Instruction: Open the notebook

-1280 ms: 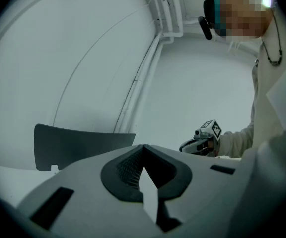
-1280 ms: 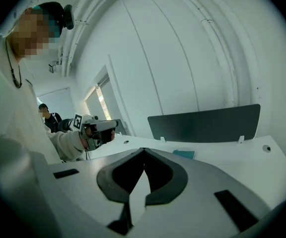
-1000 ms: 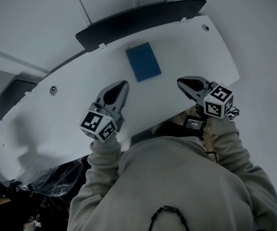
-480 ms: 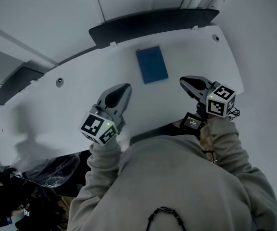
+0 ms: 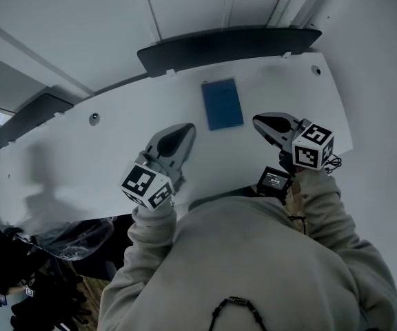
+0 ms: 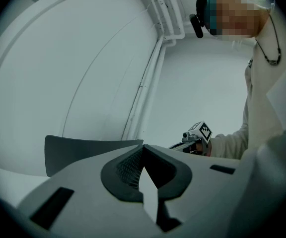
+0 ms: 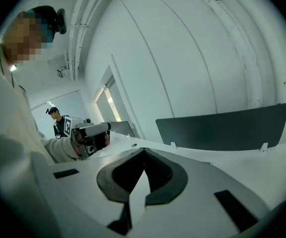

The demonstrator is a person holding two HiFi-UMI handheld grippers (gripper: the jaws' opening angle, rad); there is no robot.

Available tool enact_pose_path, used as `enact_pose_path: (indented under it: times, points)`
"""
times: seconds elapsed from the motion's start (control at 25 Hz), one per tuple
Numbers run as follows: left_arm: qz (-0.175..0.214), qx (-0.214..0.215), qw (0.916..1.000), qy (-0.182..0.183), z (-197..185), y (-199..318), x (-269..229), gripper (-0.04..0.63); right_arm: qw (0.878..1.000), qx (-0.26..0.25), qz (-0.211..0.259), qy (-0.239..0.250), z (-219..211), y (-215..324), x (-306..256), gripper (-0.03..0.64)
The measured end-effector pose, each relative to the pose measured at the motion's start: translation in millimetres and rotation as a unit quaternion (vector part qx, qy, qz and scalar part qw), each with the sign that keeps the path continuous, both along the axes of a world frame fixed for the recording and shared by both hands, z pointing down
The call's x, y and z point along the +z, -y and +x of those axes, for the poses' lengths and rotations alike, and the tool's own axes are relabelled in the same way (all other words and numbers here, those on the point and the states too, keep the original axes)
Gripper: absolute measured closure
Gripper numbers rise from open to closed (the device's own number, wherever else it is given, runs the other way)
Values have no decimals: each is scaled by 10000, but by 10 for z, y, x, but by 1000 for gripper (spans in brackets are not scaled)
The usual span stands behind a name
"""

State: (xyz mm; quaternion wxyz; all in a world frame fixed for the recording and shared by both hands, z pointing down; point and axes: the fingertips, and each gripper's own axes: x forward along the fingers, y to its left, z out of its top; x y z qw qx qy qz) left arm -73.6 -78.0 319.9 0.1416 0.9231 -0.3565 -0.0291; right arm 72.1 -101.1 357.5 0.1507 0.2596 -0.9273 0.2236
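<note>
I look down on a long, curved white worktop [image 5: 102,154]. One blue rectangular notebook [image 5: 222,104] lies flat and closed on it, near the far edge and right of the middle. A dark grey screen [image 5: 226,43] stands along that far edge. Two small round fittings [image 5: 94,118] sit in the surface, well apart, one to each side of the notebook.

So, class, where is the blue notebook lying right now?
In the head view the blue notebook lies closed on the white table, near the dark panel at its far edge, ahead of and between the left gripper and right gripper.
</note>
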Motion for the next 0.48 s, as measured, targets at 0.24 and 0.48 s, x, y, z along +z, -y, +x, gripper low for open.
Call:
enact_pose_path:
  times: [0.24, 0.48]
  points:
    - [-7, -73, 10000, 60, 19, -31, -8, 601, 9998, -192, 55, 37, -54, -50, -31, 595]
    - [-1, -75, 9999, 116, 48, -57, 4, 601, 9994, -327, -1, 61, -80, -63, -7, 595]
